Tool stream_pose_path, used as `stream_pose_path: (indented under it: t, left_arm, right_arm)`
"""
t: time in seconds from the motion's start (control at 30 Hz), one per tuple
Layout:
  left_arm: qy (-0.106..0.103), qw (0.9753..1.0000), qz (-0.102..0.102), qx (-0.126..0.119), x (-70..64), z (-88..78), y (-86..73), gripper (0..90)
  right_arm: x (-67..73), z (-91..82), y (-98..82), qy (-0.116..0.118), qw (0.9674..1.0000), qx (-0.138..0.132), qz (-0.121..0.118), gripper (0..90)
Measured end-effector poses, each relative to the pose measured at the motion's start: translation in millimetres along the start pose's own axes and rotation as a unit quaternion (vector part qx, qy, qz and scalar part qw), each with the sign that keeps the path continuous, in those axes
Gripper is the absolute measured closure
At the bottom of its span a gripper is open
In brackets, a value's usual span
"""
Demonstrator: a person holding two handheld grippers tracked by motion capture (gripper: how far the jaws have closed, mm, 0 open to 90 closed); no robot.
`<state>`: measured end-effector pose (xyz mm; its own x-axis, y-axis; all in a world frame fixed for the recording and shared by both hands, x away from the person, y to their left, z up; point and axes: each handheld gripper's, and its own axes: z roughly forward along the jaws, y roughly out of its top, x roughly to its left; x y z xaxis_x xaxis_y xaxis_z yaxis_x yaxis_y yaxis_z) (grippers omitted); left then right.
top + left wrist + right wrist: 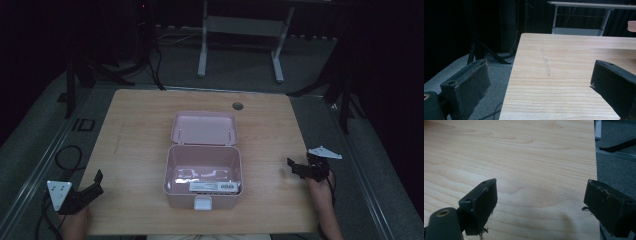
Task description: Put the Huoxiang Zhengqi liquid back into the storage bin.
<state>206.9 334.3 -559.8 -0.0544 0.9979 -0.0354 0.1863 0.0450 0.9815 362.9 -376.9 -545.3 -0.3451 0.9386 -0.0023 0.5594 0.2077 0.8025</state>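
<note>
Pink box (204,172) at the middle of the wooden desk (135,130), its hinged lid (204,128) thrown back and lying flat on the far side, its white latch (202,203) facing me at the near wall. Inside the box lie pale items, one a flat white piece with dark print along the near wall; I cannot make out what they are.

My left gripper (92,186) rests at the near left corner of the desk, well apart from the box, jaws spread wide with nothing between them. In the left gripper view the left gripper (537,82) looks along the desk's left edge, one jaw over the grey floor (461,67), the other over the wood.

My right gripper (296,167) sits at the near right edge of the desk, also well apart from the box, jaws likewise parted and empty. In the right gripper view the right gripper (540,200) hangs over bare wood beside the desk's edge.

A round cable hole (237,106) marks the desk's far side beyond the lid.
</note>
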Motion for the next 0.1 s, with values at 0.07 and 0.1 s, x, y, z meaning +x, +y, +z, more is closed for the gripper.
stream_pose_path:
  t: [0.07, 0.1]
  left_arm:
    - [0.0, 1.0, -0.001, -0.001, 0.1, -0.1, 0.0, 2.5]
    - [0.001, 1.0, -0.002, 0.0, 0.2, -0.1, 0.0, 2.5]
  right_arm:
    - [-0.4, -0.1, 0.0, 0.001, 1.0, 0.0, 0.002, 11.3]
    - [-0.9, -0.2, 0.1, 0.003, 1.0, 0.0, 0.002, 11.3]
